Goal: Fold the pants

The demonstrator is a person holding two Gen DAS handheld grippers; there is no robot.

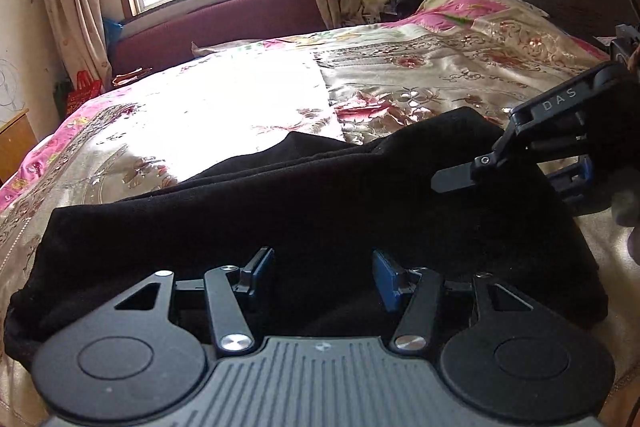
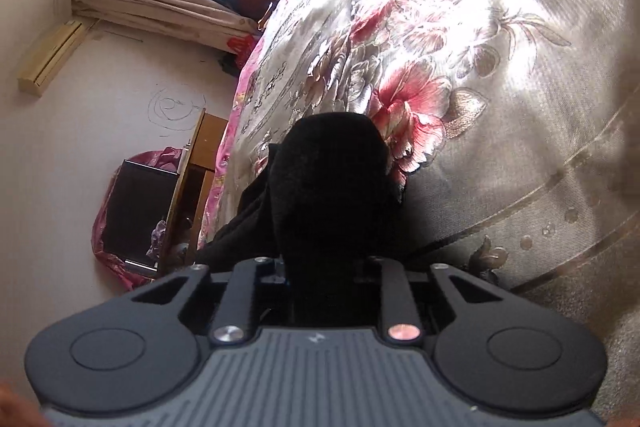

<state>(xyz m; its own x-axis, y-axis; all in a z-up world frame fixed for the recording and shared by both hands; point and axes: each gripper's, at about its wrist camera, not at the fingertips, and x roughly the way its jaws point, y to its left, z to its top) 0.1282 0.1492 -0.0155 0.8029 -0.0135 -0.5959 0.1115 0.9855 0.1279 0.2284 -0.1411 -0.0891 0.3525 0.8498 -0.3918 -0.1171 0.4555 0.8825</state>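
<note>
Left wrist view shows your left gripper (image 1: 323, 277) spread wide, holding nothing, hovering over the near edge of the black pants (image 1: 304, 203) bunched on the floral bedspread (image 1: 420, 79). Your right gripper (image 2: 326, 267) looks clamped on a raised fold at the right end. Judging by this, you're mid-fold: carry that end leftward and lay it flat

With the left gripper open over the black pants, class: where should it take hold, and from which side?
Judging by the pose, grip the near folded edge of the black pants just ahead of the left gripper, coming in low from the bed's near side. That edge lies flat and reachable; the right gripper already pinches the other end.
</note>
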